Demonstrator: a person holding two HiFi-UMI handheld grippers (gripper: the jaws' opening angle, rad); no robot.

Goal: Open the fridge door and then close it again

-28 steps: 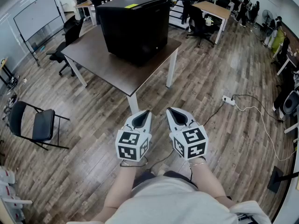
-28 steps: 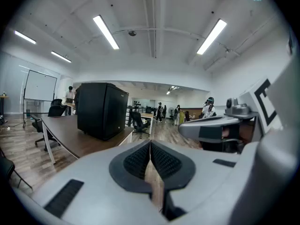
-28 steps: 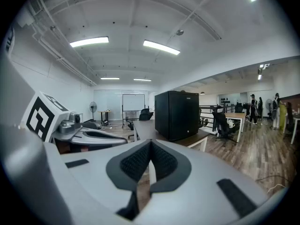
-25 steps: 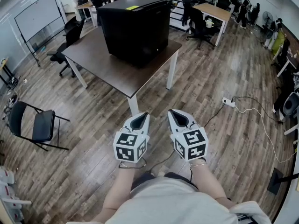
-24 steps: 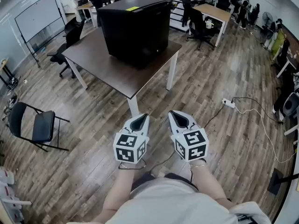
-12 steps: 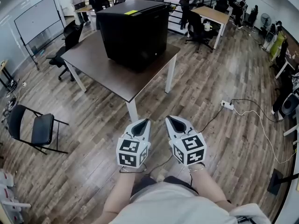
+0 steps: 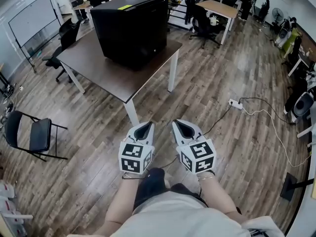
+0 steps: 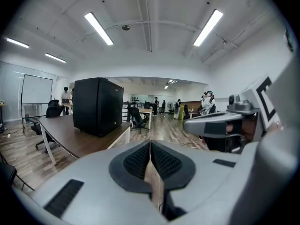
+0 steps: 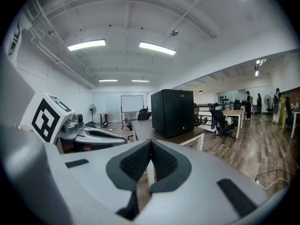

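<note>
A black compact fridge (image 7: 131,28) stands with its door closed on a dark brown table (image 7: 106,73), well ahead of me. My left gripper (image 7: 143,128) and right gripper (image 7: 180,126) are held side by side over the wooden floor, short of the table's near corner. Both are shut with nothing between the pads. In the left gripper view the fridge (image 8: 97,106) sits left of the closed gripper (image 8: 150,146). The right gripper view shows the fridge (image 9: 177,112) straight beyond the closed gripper (image 9: 150,146).
A black folding chair (image 7: 37,135) stands at the left. A power strip (image 7: 234,104) with a trailing cable lies on the floor to the right. Office chairs, desks, a whiteboard (image 7: 27,19) and several people are behind the table.
The fridge and table have slid left in the head view. Both grippers sit a little lower and further left in it, still shut. A dark leg now shows below them.
</note>
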